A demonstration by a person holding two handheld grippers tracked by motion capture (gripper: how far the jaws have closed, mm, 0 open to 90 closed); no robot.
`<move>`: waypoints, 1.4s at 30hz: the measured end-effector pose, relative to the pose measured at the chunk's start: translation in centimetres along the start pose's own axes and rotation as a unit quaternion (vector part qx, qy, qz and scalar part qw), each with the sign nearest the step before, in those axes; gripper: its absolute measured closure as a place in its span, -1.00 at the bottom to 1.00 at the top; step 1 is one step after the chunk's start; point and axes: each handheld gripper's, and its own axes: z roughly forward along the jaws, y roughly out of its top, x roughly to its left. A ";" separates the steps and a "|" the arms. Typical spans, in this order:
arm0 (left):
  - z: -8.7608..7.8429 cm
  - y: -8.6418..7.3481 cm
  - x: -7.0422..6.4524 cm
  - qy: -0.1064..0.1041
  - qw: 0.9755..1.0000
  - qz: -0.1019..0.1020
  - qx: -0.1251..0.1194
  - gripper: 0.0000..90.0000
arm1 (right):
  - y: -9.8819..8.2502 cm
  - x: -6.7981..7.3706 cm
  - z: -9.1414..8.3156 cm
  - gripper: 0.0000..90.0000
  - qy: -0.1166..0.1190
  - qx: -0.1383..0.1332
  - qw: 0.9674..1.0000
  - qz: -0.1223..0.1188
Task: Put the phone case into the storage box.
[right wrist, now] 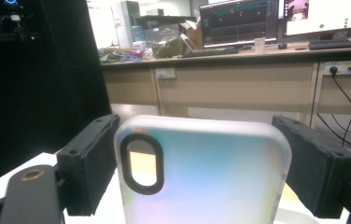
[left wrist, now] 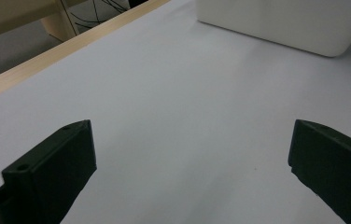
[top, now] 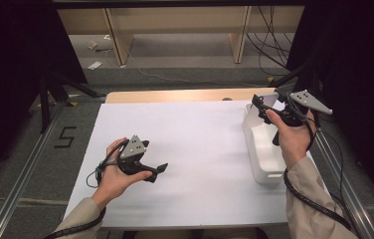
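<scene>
Phone case (right wrist: 206, 172), translucent white with an oval camera cut-out near its upper left corner, stands upright between the jaws of the right gripper (right wrist: 201, 163). Both black pads bear on its long edges, so the jaws are spread to the width of the case and clamped on it. In the high view the right gripper (top: 267, 107) is held above the far end of the white bin (top: 264, 159), which sits at the right side of the table (top: 190, 149). The left gripper (left wrist: 190, 163) rests low over the bare white table surface, well apart from the bin. Its jaws stand wide apart, with nothing between them and nothing touching either pad.
</scene>
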 end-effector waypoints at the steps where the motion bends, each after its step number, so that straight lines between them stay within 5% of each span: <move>1: 0.0 0.0 0.0 0.000 1.000 0.000 0.000 -1.00 | 0.0 0.0 0.0 -0.58 -0.001 0.000 1.000 0.001; 42: -0.1 0.0 0.0 0.002 1.000 0.001 -0.001 -0.99 | -0.3 -1.1 -0.2 -0.58 -0.029 0.006 1.000 0.003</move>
